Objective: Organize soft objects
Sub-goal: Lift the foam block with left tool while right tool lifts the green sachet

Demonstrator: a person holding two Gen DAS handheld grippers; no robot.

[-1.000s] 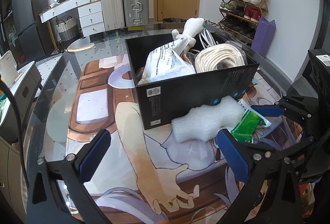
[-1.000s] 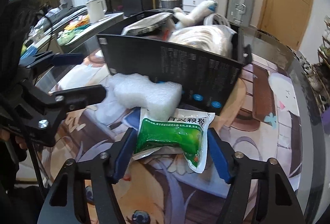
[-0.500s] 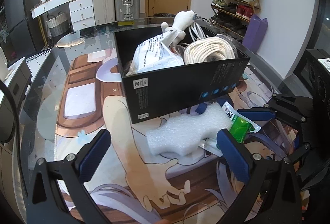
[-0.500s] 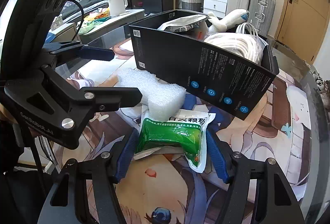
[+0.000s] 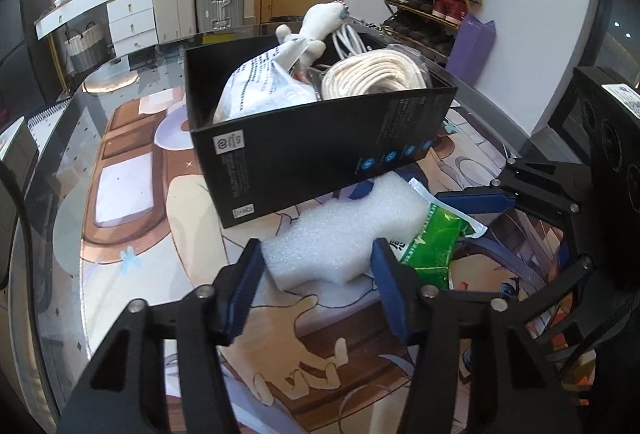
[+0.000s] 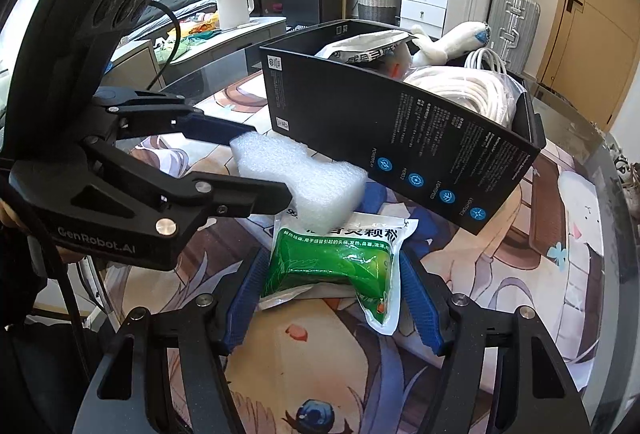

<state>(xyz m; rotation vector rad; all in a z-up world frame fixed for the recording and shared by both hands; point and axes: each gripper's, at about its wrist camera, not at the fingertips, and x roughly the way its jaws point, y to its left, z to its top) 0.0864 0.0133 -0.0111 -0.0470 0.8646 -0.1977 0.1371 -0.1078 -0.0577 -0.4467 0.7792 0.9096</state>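
The left gripper (image 5: 316, 266) has its jaws closing around the white foam block (image 5: 344, 230), which lies on the desk (image 5: 132, 234) before the black cardboard box (image 5: 320, 150). The right gripper (image 6: 332, 298) clenches the green and white plastic sachet (image 6: 340, 262), whose far edge sits under the foam.

White foam block (image 6: 304, 182) hides green packet's (image 6: 340, 266) top.

Porous white foam block (image 5: 340, 234) (glossy pouch (image 6: 340, 262))
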